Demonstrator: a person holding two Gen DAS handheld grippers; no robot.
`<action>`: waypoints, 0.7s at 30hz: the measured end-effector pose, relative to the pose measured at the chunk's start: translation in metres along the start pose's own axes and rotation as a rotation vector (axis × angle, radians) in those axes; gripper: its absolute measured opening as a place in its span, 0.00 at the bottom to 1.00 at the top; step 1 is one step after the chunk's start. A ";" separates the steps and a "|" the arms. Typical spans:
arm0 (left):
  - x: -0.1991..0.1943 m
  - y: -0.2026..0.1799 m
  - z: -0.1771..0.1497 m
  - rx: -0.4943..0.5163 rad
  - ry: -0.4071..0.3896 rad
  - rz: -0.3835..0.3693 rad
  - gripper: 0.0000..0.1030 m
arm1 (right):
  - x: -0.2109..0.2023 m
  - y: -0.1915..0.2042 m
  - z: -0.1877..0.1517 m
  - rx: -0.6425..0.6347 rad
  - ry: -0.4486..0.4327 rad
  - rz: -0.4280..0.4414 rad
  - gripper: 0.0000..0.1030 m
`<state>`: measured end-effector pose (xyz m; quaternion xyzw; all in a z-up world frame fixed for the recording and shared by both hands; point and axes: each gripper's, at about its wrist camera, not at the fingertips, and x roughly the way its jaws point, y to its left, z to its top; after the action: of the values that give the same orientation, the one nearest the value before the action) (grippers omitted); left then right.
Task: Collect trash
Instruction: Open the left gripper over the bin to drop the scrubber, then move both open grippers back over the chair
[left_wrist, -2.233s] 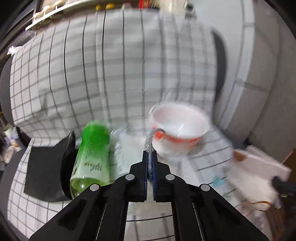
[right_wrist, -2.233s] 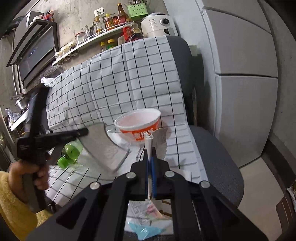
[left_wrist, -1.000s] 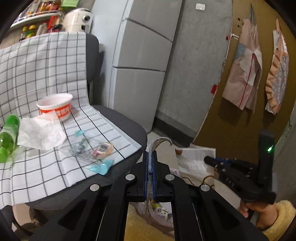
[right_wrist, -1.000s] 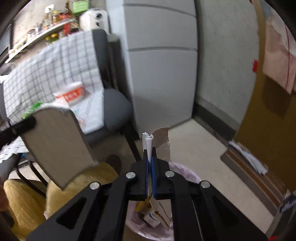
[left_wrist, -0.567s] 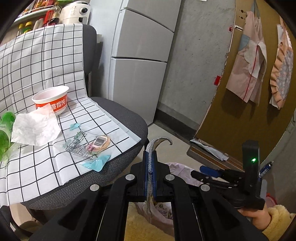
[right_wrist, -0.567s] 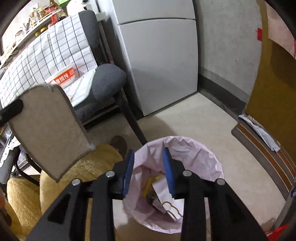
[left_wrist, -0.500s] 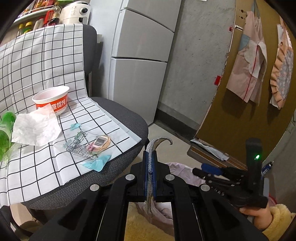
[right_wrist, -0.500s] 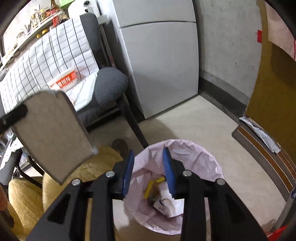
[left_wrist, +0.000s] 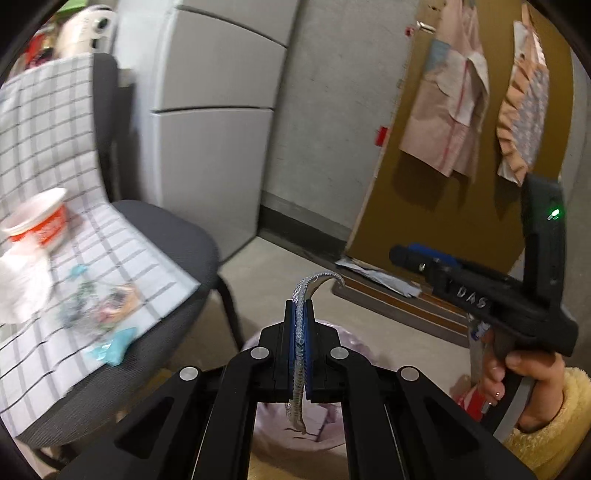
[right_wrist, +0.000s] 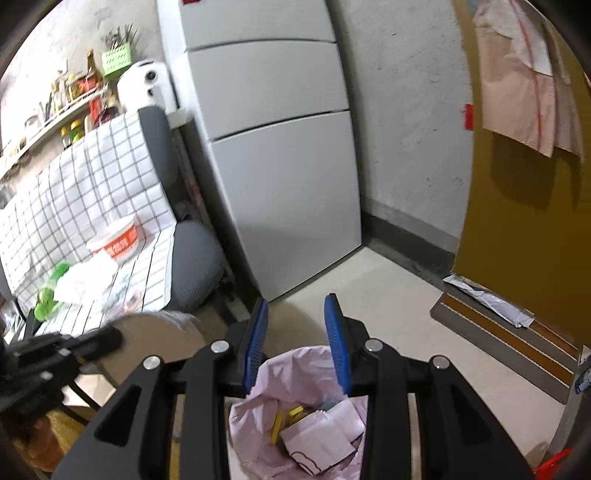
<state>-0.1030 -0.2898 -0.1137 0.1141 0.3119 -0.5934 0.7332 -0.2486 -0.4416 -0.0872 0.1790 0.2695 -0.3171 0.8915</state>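
- The left gripper (left_wrist: 300, 314) is seen with its fingers pressed together on a thin foil lid (left_wrist: 303, 295); the lid's top edge curls over toward 1 o'clock and its lower end hangs out below the fingers.
- In the right wrist view the same lid appears as a broad tan sheet (right_wrist: 162, 343) at 8 o'clock, clamped by the left gripper.
- The right gripper (right_wrist: 297, 343) is recorded with fingers spread wide and nothing between the blue pads (right_wrist: 256, 341).
- A bin lined with a pink bag (right_wrist: 295, 373) sits on the floor directly below the right gripper; crumpled paper (right_wrist: 317, 439) and yellow scraps (right_wrist: 280, 421) are visible inside it.
- In the left wrist view the pink bag (left_wrist: 347, 350) is seen below and behind the left fingers.
- A chair (right_wrist: 195, 258) draped with a checked cloth (right_wrist: 74, 184) stands at 9 to 10 o'clock in the right wrist view.
- On the cloth are noted a noodle cup (right_wrist: 114, 240), a white tissue (right_wrist: 88, 280) just in front of it, a green bottle (right_wrist: 50, 291) at the far left, and small wrappers (left_wrist: 103, 306), blurred.
- A refrigerator (right_wrist: 280, 147) stands just beside the chair, at 12 o'clock.
- The right hand (left_wrist: 524, 384), in a yellow sleeve, is seen on the right gripper's handle at 4 o'clock in the left wrist view.
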 end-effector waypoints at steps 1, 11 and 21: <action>0.007 -0.003 0.001 0.001 0.012 -0.017 0.04 | -0.002 -0.004 0.001 0.009 -0.006 -0.007 0.31; 0.063 0.003 -0.008 -0.035 0.137 0.049 0.47 | 0.005 -0.030 -0.009 0.053 0.025 -0.041 0.31; -0.013 0.066 -0.037 -0.154 0.071 0.277 0.47 | 0.026 0.027 -0.019 -0.028 0.104 0.089 0.31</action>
<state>-0.0541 -0.2415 -0.1479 0.1202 0.3633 -0.4565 0.8032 -0.2206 -0.4245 -0.1132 0.1943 0.3115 -0.2636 0.8920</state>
